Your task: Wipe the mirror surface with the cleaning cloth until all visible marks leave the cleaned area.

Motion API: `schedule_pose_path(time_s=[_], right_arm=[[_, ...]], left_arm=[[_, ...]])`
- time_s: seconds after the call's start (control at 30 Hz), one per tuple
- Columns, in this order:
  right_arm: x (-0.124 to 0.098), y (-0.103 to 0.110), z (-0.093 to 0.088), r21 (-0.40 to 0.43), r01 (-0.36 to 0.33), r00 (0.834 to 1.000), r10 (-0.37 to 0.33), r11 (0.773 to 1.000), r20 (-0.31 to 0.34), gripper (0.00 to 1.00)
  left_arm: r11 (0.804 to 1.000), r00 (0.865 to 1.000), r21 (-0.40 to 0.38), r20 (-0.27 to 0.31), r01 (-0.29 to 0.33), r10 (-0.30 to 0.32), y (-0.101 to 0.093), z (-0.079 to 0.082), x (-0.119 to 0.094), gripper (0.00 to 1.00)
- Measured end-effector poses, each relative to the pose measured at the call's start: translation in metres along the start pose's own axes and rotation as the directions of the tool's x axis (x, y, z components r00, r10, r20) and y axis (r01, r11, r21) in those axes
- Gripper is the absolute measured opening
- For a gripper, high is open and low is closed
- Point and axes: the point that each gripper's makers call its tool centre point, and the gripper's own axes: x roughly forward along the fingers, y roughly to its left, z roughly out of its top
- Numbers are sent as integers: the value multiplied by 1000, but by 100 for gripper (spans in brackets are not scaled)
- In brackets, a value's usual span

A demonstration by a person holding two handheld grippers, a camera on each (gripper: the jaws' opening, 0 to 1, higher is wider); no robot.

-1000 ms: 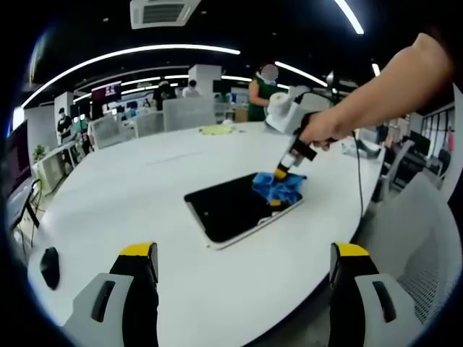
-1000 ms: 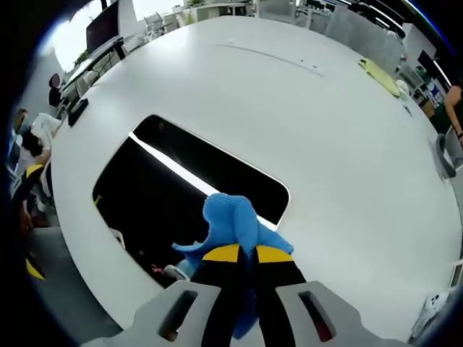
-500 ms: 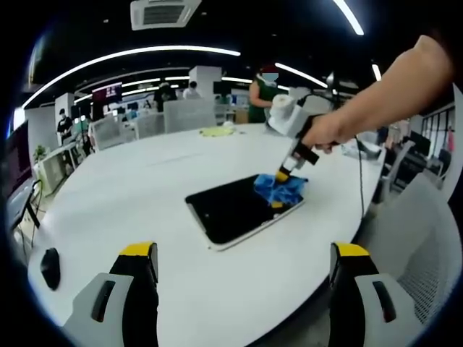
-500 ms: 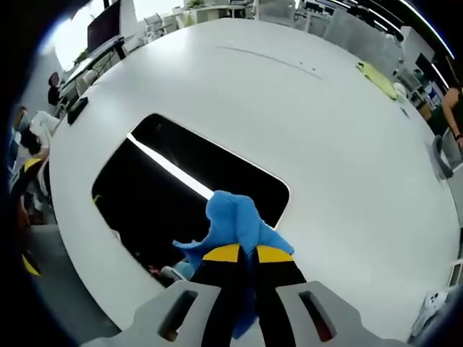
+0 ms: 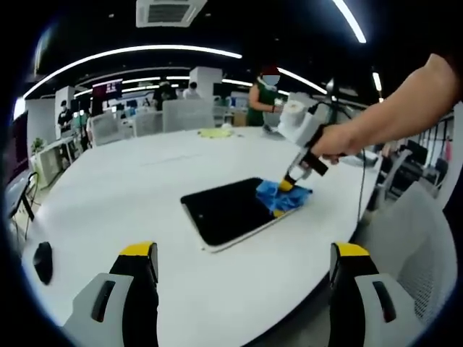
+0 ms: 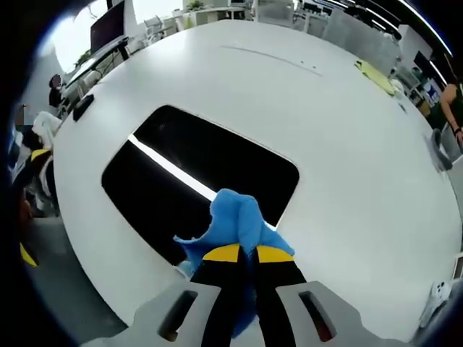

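The mirror (image 5: 230,211) lies flat on the white oval worktop (image 5: 130,195), its dark glass showing a reflected ceiling light strip in the right gripper view. The blue cleaning cloth (image 6: 235,223) sits bunched on the mirror's near right corner, partly over the glass and partly over its edge onto the worktop

The right gripper (image 6: 244,254) has its yellow-tipped fingers (image 6: 221,254) pressed together on the cloth, pinching a fold of it that stands up above the tips. In the left gripper view this gripper (image 5: 287,184) comes down steeply from the upper right, tips on the cloth (image 5: 281,197), held by a hand (image 5: 334,142) whose bare forearm stretches in from the right edge, wrist bent downward. A cable hangs from it toward the worktop

The left gripper (image 5: 244,252) is held back from the mirror, above the near edge of the worktop, its fingers (image 5: 139,254) spread wide apart with nothing between them

A black computer mouse (image 5: 43,262) rests near the left rim of the worktop, well apart from the mirror. A yellow-green cloth (image 5: 215,131) lies on the far side. Office chairs and people stand beyond the worktop
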Motion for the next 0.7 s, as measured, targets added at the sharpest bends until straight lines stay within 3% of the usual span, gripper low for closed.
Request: schedule_pose_path(time_s=[0.13,0.27,0.7], right_arm=[[-3,5,-6,40,-15,1000,14,999,15,2],[-2,4,-8,80,-19,999,16,997,33,2],[-1,4,-7,81,-6,1000,4,997,25,2]], left_arm=[[1000,1000,-4,-9,13,-13,-2,-1,1,100],[999,999,-25,17,36,-35,-4,4,-1,100],[999,999,-30,29,34,-33,-4,5,-1,100]])
